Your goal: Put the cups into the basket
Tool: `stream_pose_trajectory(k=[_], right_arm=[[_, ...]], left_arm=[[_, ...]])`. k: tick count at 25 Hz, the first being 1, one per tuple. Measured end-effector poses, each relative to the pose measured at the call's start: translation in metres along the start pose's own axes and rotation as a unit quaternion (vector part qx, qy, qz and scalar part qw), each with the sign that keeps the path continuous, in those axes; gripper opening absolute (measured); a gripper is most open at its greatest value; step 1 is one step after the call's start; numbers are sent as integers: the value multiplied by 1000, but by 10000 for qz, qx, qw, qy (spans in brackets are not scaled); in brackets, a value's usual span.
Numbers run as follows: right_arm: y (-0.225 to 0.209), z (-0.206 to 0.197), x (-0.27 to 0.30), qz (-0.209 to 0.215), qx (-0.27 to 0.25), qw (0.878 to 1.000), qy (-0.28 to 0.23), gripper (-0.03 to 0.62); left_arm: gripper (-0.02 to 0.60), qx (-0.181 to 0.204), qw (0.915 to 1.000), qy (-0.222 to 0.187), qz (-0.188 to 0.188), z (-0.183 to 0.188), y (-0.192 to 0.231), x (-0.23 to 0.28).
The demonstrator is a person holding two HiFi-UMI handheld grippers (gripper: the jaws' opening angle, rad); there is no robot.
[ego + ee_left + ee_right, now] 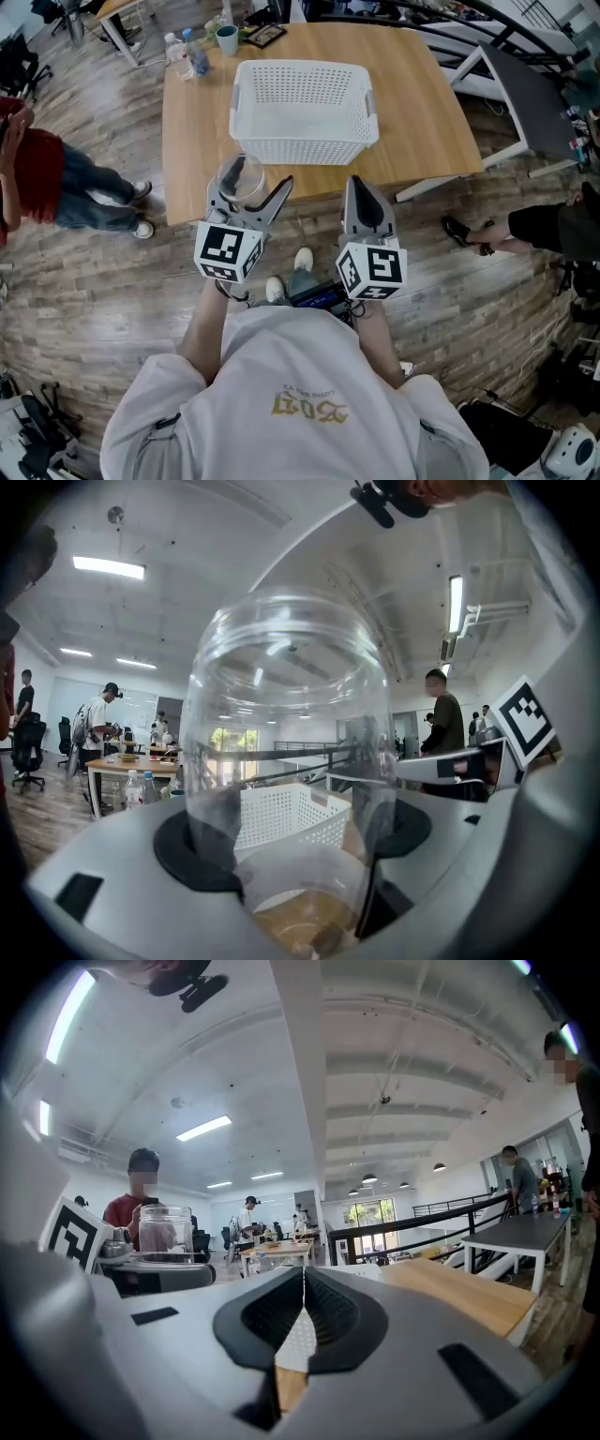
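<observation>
Left gripper [251,186] is clamped on a clear cup [241,178], its jaws spread wide with a dark pad pressed on each side of the transparent wall; the left gripper view shows the cup [286,724] filling the gap between the pads [192,850]. This cup is held in the air over the near edge of the wooden desk [412,112], just short of the white perforated basket [300,150] that stands on the desk. Right gripper [362,190] hangs beside it, near but not touching, with its jaws closed together on nothing, the pads meeting in a thin line [302,1288]. Two bottles [185,52] and a teal mug [227,39] stand at the desk's far left corner
</observation>
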State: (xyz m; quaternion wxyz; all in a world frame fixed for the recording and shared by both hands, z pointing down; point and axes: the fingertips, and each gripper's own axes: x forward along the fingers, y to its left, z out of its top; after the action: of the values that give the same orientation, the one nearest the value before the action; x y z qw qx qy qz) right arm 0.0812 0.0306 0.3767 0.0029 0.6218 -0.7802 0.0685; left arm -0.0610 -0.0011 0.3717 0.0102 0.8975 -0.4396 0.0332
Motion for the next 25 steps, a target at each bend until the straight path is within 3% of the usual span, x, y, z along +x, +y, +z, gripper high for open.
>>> stream_pose_trajectory(k=[14, 25], right_arm=[[-37, 4, 63, 257, 47, 9996, 138, 11], [-53, 21, 91, 600, 153, 9979, 167, 12]], left_arm=[[370, -166, 9996, 14, 217, 0, 19, 66], [370, -80, 9987, -101, 488, 13, 30, 93]])
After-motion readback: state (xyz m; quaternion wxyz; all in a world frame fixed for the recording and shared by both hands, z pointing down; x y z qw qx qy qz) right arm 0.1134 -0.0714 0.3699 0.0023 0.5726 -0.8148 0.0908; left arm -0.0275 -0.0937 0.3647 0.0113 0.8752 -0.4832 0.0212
